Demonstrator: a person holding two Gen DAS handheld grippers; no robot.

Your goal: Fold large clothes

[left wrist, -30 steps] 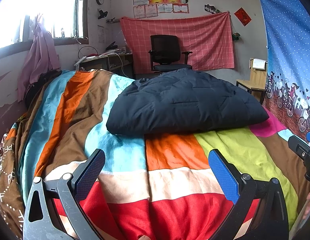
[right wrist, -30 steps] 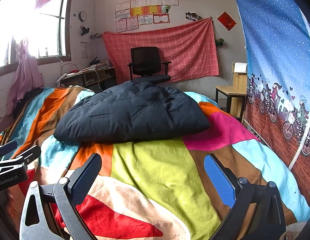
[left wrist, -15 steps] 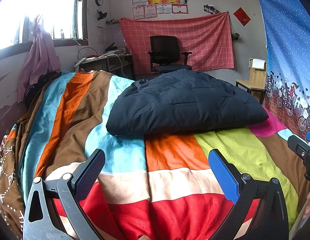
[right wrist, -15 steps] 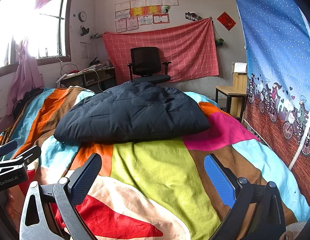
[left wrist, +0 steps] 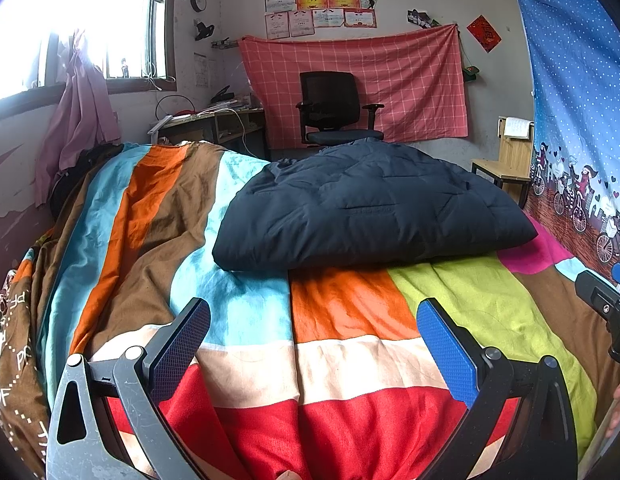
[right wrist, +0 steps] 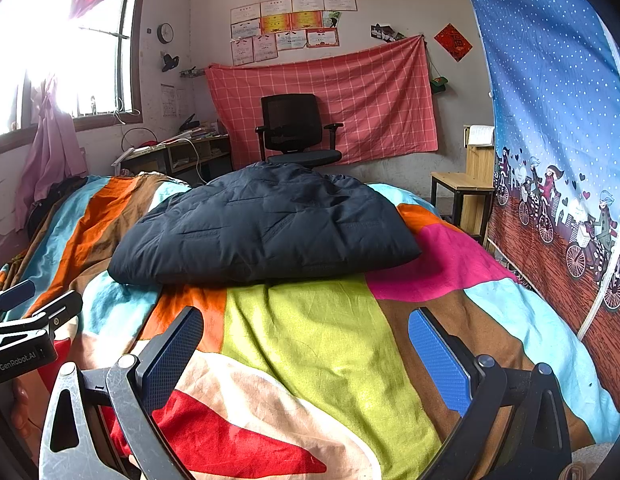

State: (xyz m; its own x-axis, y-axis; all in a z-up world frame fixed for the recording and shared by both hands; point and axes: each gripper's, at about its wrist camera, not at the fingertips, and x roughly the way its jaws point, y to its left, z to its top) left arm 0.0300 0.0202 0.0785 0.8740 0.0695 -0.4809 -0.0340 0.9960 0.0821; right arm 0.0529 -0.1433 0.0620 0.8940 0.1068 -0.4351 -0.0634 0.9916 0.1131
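Observation:
A dark navy padded jacket (left wrist: 370, 204) lies folded into a thick bundle in the middle of the bed, also seen in the right wrist view (right wrist: 265, 224). My left gripper (left wrist: 314, 344) hovers open over the bedspread's near end, well short of the jacket, with nothing between its blue pads. My right gripper (right wrist: 305, 348) is open too, empty, and equally far back from the jacket. The right gripper's body shows at the right edge of the left wrist view (left wrist: 606, 312); the left gripper's body shows at the left edge of the right wrist view (right wrist: 25, 332).
A bedspread of bright colour patches (left wrist: 342, 360) covers the bed. Beyond it stand a black office chair (left wrist: 334, 108), a cluttered desk (left wrist: 213, 124) under the window and a wooden stool (right wrist: 462, 188). A blue patterned curtain (right wrist: 550, 120) hangs along the bed's right side.

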